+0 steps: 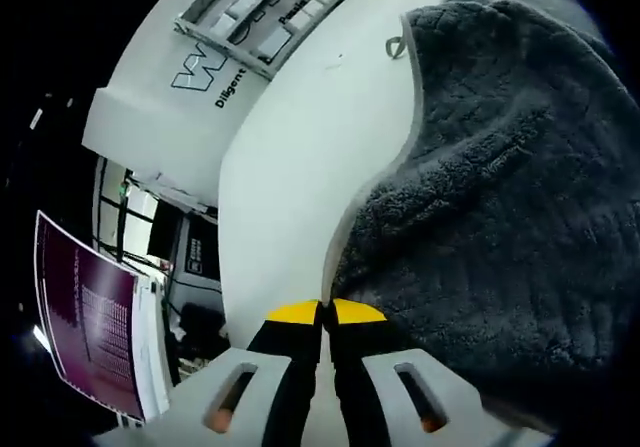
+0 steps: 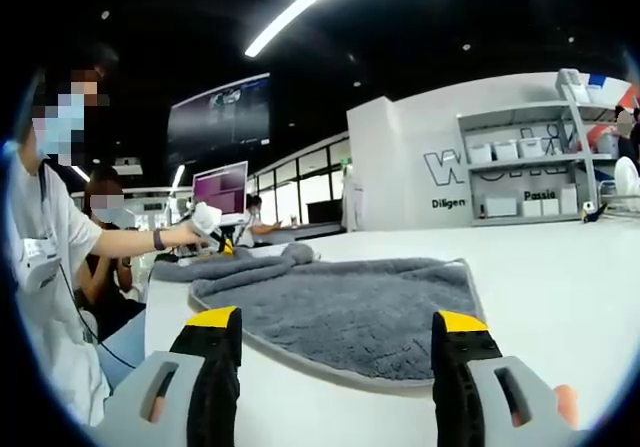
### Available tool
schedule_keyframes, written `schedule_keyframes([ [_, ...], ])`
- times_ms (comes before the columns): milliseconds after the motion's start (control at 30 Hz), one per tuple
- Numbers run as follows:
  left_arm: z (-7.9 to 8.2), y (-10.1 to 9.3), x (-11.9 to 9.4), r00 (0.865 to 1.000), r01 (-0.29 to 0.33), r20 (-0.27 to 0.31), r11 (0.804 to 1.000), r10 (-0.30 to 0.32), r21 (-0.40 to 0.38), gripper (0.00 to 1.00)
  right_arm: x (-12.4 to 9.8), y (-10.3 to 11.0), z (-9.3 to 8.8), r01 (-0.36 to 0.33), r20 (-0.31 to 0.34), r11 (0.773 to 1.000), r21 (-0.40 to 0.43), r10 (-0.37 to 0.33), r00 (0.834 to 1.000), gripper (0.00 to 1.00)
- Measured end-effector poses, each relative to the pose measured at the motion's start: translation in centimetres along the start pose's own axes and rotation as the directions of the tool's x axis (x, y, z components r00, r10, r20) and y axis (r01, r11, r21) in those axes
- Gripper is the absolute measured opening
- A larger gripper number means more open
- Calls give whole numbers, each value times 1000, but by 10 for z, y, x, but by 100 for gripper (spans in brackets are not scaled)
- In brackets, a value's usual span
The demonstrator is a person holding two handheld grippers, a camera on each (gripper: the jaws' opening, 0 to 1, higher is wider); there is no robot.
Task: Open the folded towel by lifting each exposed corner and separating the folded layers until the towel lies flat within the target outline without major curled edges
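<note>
A dark grey fleecy towel (image 1: pixel 500 197) with a lighter hem lies on the white table (image 1: pixel 290 157). Its hem runs down to the yellow tips of my left gripper (image 1: pixel 325 313), whose jaws are pressed together on the edge. A small hang loop (image 1: pixel 398 47) sticks out at the far corner. In the right gripper view the towel (image 2: pixel 350 307) lies mostly flat, with a bunched fold (image 2: pixel 295 255) at its far left. There a hand holds the left gripper (image 2: pixel 222 245). My right gripper (image 2: pixel 330 332) hangs open just before the towel's near hem, with nothing between its fingers.
A person in a white shirt (image 2: pixel 40 267) stands at the table's left edge, with another person seated behind. White shelves with bins (image 2: pixel 530 167) line the back wall. A purple-lit monitor (image 1: pixel 90 317) stands beyond the table edge. Bare tabletop (image 2: pixel 560 287) lies right of the towel.
</note>
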State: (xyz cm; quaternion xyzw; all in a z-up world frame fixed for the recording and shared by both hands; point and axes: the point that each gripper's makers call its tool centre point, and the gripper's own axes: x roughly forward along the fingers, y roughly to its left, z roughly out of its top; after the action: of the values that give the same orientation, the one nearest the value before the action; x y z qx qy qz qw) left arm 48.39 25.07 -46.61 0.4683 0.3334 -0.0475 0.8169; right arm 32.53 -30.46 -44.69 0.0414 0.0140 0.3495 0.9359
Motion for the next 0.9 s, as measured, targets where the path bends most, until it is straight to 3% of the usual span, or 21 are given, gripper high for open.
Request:
schedule_keyframes([
  [567,7,35,24,981,-75,-167,991,93,112,3,-1,1,0,2,2,1000,-8,-2,1000,79],
  [767,5,48,35,965,-95,-228,985,127,147,3,0,1,-2,7,-14,1000,-20,-7,1000,79],
  [900,1,61,41,945,-122,-276,973,175,198,3,0,0,-5,16,-31,999,-33,-17,999,80],
])
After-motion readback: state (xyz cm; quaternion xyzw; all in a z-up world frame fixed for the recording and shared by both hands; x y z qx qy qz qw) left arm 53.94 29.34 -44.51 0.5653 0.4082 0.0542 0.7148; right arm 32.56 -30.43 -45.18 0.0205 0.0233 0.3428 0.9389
